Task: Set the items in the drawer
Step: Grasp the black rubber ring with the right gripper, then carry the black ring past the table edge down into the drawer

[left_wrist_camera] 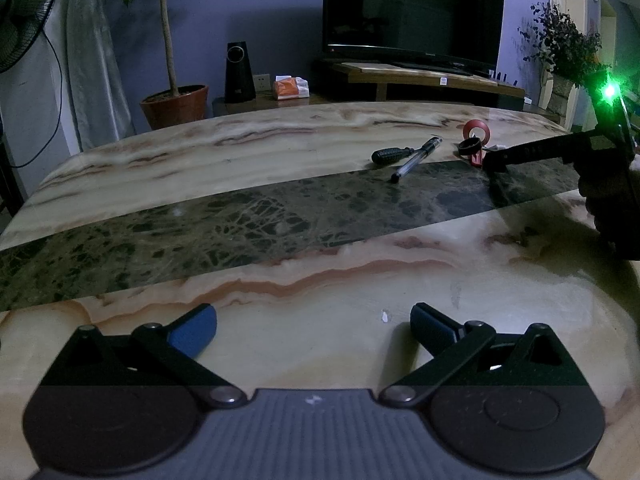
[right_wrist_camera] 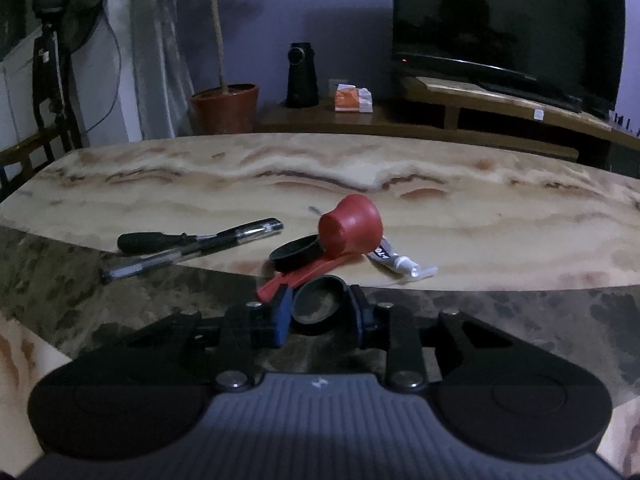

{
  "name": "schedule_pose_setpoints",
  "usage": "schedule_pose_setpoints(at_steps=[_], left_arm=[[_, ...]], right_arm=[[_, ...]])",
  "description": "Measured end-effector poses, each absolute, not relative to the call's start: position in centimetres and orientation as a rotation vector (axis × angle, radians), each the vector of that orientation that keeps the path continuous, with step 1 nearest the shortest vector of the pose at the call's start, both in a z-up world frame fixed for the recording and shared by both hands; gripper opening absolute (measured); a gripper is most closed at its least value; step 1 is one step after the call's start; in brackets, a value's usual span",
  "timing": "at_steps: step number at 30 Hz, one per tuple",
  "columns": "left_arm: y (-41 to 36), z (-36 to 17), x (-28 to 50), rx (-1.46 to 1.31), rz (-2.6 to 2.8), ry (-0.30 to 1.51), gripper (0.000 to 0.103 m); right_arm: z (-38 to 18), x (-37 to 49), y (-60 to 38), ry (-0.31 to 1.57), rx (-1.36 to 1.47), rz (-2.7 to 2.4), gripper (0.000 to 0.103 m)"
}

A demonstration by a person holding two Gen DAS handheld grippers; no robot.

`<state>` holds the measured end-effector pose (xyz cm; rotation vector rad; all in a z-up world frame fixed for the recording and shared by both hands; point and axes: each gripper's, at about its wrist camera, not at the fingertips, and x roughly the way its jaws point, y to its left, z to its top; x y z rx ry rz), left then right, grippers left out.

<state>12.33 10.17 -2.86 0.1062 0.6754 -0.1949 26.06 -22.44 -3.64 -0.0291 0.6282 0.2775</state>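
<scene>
My right gripper [right_wrist_camera: 320, 300] is low over the marble table [right_wrist_camera: 480, 220], shut on a small black round cup [right_wrist_camera: 318, 310] held between its blue pads. Just beyond lie a red scoop [right_wrist_camera: 352, 228] on its side, a second black round cup [right_wrist_camera: 294, 256] leaning on it, and a small white tube [right_wrist_camera: 394, 258]. To the left are a clear pen [right_wrist_camera: 192, 254] and a black-handled screwdriver [right_wrist_camera: 152, 242]. My left gripper [left_wrist_camera: 314, 320] hovers open over bare table at the near edge, nothing between its fingers. No drawer is in view.
In the left wrist view the right gripper's arm [left_wrist_camera: 560, 150] reaches in from the right toward the red scoop [left_wrist_camera: 477, 130], pen [left_wrist_camera: 416, 160] and screwdriver [left_wrist_camera: 390, 155]. Beyond the table stand a potted plant [left_wrist_camera: 176, 104], a black speaker [left_wrist_camera: 239, 74] and a television [left_wrist_camera: 412, 12].
</scene>
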Motion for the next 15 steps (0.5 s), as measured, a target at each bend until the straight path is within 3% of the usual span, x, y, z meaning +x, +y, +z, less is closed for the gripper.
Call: schedule_pose_setpoints(at_steps=[15], left_arm=[[10.2, -2.9, 12.3, 0.106, -0.195, 0.675, 0.103]], right_arm=[[-2.1, 18.3, -21.8, 0.543, -0.045, 0.365, 0.031]])
